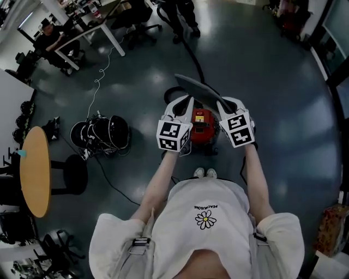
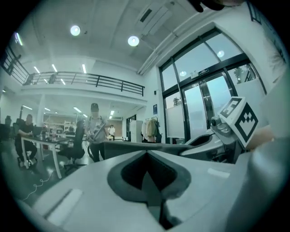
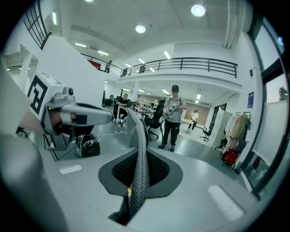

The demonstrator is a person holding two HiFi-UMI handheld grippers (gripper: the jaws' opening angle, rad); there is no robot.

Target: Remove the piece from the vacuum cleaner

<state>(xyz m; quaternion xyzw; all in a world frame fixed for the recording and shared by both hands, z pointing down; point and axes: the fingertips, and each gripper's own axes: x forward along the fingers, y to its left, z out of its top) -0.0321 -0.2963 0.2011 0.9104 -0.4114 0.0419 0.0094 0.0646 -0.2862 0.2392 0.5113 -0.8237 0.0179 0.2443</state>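
Note:
A red vacuum cleaner (image 1: 203, 123) stands on the dark floor in front of my feet, its black hose (image 1: 191, 52) running away. Above it I hold a flat dark grey piece (image 1: 199, 90), tilted, between both grippers. My left gripper (image 1: 186, 103) is shut on its left edge, where the left gripper view shows the piece (image 2: 136, 147) as a dark slab leading out of the left gripper (image 2: 147, 156). My right gripper (image 1: 223, 103) is shut on the right edge; the textured piece (image 3: 141, 149) runs edge-on out of the right gripper (image 3: 138, 158).
To the left on the floor lies black round equipment with cables (image 1: 103, 132), then a black stool (image 1: 73, 174) and a round wooden table (image 1: 34, 170). A person (image 1: 182, 16) stands ahead near the hose. Another sits at a white desk (image 1: 92, 32).

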